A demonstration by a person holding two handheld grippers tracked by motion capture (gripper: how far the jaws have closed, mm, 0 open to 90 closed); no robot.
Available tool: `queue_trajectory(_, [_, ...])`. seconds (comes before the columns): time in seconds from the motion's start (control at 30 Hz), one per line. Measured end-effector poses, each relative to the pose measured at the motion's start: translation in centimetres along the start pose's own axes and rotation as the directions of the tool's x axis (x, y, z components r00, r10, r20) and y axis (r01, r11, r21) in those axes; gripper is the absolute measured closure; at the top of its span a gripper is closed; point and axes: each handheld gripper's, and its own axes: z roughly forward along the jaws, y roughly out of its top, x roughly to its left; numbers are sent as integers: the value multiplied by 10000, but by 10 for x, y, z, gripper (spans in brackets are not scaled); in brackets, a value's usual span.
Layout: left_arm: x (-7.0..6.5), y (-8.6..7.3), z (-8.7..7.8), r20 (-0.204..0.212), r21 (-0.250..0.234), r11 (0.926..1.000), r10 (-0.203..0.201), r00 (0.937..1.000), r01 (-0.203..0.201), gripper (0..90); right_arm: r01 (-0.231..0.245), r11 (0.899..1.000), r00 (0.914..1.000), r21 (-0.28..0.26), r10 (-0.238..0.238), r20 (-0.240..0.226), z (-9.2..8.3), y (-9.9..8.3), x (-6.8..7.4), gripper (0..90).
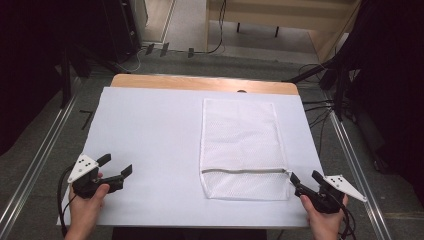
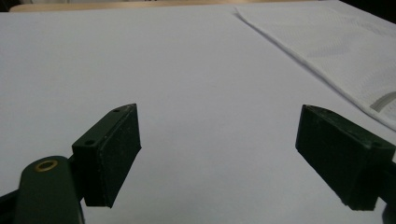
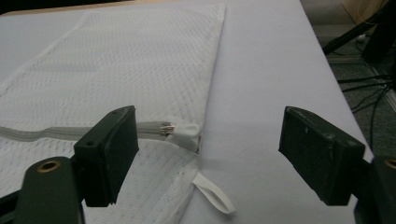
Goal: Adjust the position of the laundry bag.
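Note:
A white mesh laundry bag (image 1: 242, 145) lies flat on the white table cover (image 1: 150, 130), right of centre, with a zipper line (image 1: 245, 171) across its near end. In the right gripper view the zipper pull (image 3: 180, 130) and a small white loop (image 3: 212, 191) sit at the bag's (image 3: 116, 70) near corner. My right gripper (image 1: 304, 178) is open, just right of that corner, with nothing between its jaws (image 3: 205, 158). My left gripper (image 1: 116, 165) is open over bare cover at the near left (image 2: 217, 149); the bag's edge (image 2: 327, 51) lies off to its right.
The table's wooden far edge (image 1: 200, 82) shows beyond the cover. Cables (image 1: 320, 107) and dark stands lie on the floor to the right. Metal rails (image 1: 35, 160) run along both sides of the table.

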Motion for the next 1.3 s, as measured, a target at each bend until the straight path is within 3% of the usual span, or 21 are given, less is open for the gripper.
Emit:
queue_trajectory(0.1, [-7, 2, 6, 127, 67, 9995, -319, 9994, 318, 186, 215, 9997, 9998, 61, -215, -18, 3, -1, 3, 217])
queue_trajectory(0.17, [-19, 6, 16, 283, 40, 9999, -148, 9995, 147, 214, 205, 9998, 9997, 69, -204, -102, 5, -1, 5, 230])
queue_trajectory(0.23, [-37, 13, 29, 576, 294, 9995, 67, 9983, -84, 244, 314, 9995, 9995, 48, -313, -68, 7, -1, 6, 243])
queue_trajectory(0.27, [-37, 13, 29, 576, 294, 9995, 67, 9983, -84, 274, 314, 9995, 9995, 48, -313, -68, 7, -1, 6, 243])
queue_trajectory(0.3, [-46, 15, 35, 715, 474, 9987, 137, 9973, -171, 274, 359, 9994, 9993, 31, -358, -80, 8, 0, 8, 249])
queue_trajectory(0.33, [-59, 19, 47, 949, 887, 9957, 187, 9953, -272, 341, 449, 9990, 9989, -54, -450, -158, 7, 0, 10, 261])
queue_trajectory(0.4, [-70, 23, 62, 1373, 1203, 9923, 120, 9905, -287, 414, 478, 9988, 9987, -91, -479, -184, 7, 0, 12, 270])
queue_trajectory(0.43, [-70, 23, 62, 1373, 1203, 9923, 120, 9905, -287, 430, 508, 9987, 9985, -95, -510, -202, 7, 0, 14, 274])
queue_trajectory(0.47, [-80, 28, 75, 1596, 1390, 9896, 144, 9871, -369, 451, 598, 9982, 9980, -68, -600, -200, 7, -1, 14, 277])
queue_trajectory(0.53, [-86, 30, 83, 1715, 1491, 9879, 158, 9851, -418, 470, 652, 9979, 9977, -67, -653, -204, 8, -1, 15, 277])
queue_trajectory(0.63, [-103, 36, 109, 2131, 1984, 9787, 97, 9770, -530, 527, 684, 9976, 9974, -80, -686, -200, 8, -1, 16, 282])
queue_trajectory(0.67, [-112, 39, 124, 2353, 2275, 9715, 116, 9718, -667, 545, 687, 9976, 9974, -89, -688, -220, 8, -1, 16, 285])
queue_trajectory(0.77, [-117, 41, 138, 2288, 2544, 9646, 102, 9734, -699, 556, 727, 9973, 9971, -96, -729, -213, 7, 0, 16, 287])
queue_trajectory(0.8, [-120, 43, 148, 2150, 2720, 9614, -195, 9764, -407, 563, 772, 9970, 9967, -109, -774, -227, 7, 0, 16, 288])
queue_trajectory(0.87, [-120, 43, 152, 2039, 2766, 9603, -232, 9787, -348, 570, 767, 9970, 9968, -113, -770, -224, 7, -1, 16, 289])
queue_trajectory(0.93, [-123, 43, 160, 2087, 2926, 9557, -317, 9775, -315, 590, 750, 9971, 9968, -103, -753, -257, 7, -1, 17, 289])
queue_trajectory(1.07, [-134, 40, 167, 2119, 3077, 9498, -103, 9772, -567, 587, 830, 9965, 9960, -75, -832, -316, 8, -1, 17, 291])
queue_trajectory(1.1, [-136, 39, 168, 2017, 3187, 9457, -23, 9794, -634, 587, 830, 9965, 9960, -75, -832, -316, 8, -1, 17, 290])
queue_trajectory(1.13, [-137, 39, 168, 1927, 3171, 9463, 3, 9813, -625, 591, 794, 9968, 9963, -71, -796, -313, 9, -1, 17, 291])
queue_trajectory(1.2, [-140, 39, 169, 1551, 3180, 9460, 140, 9878, -633, 653, 772, 9970, 9965, -63, -774, -321, 9, -1, 17, 291])
queue_trajectory(1.3, [-142, 39, 168, 1465, 3200, 9442, 323, 9887, -783, 710, 815, 9967, 9961, -22, -815, -341, 10, -1, 19, 293])
